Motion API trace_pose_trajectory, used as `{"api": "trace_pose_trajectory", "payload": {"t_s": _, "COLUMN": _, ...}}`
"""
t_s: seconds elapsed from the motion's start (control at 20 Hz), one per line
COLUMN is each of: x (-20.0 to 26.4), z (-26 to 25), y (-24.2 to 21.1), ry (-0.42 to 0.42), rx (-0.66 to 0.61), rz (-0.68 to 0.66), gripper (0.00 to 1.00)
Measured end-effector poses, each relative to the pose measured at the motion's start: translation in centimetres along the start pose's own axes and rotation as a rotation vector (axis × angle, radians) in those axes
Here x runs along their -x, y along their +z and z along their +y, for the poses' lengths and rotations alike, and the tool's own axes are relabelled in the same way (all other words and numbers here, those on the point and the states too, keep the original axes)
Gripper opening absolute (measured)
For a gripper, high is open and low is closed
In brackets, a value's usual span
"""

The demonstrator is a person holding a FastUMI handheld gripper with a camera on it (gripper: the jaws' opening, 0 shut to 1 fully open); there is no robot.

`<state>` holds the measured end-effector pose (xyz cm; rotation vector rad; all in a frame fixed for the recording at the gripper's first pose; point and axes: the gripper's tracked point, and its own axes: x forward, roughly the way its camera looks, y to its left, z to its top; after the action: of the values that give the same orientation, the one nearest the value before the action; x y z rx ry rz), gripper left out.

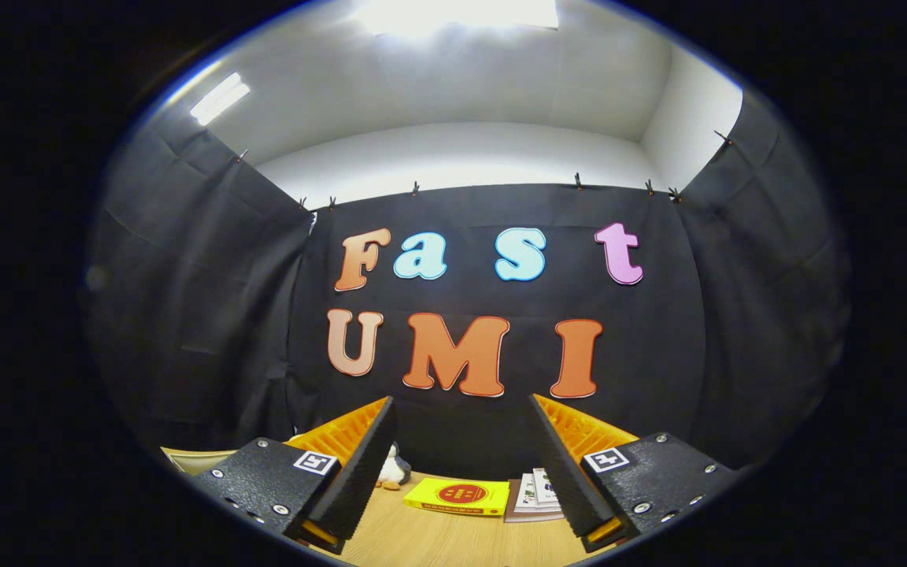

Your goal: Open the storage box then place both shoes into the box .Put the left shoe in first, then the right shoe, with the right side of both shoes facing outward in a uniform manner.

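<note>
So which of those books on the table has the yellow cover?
The yellow book lying flat just beyond the open gripper, nearer the small plush toy; the other stack of books beside it is pale and brown.

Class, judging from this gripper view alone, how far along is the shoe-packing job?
Nothing looks done. The gripper is held high with its fingers wide apart and nothing between them, pointing at the booth's wall. Beyond them on the wooden table lie a yellow book, some booklets and a small toy. Opening the box and placing both shoes remain.

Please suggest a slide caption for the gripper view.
Open gripper held above a wooden table, a yellow book lying ahead between its jaws.
</note>
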<state>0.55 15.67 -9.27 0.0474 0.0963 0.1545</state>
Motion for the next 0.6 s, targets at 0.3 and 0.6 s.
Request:
{"api": "trace_pose_trajectory", "payload": {"t_s": 0.3, "x": 0.5, "z": -0.3, "y": -0.6, "ry": -0.008, "rx": -0.002, "rz": 0.011, "gripper": 0.98}}
{"api": "trace_pose_trajectory", "payload": {"t_s": 0.6, "x": 1.1, "z": -0.9, "y": -1.3, "ry": -0.022, "rx": -0.018, "rz": 0.015, "gripper": 0.99}}
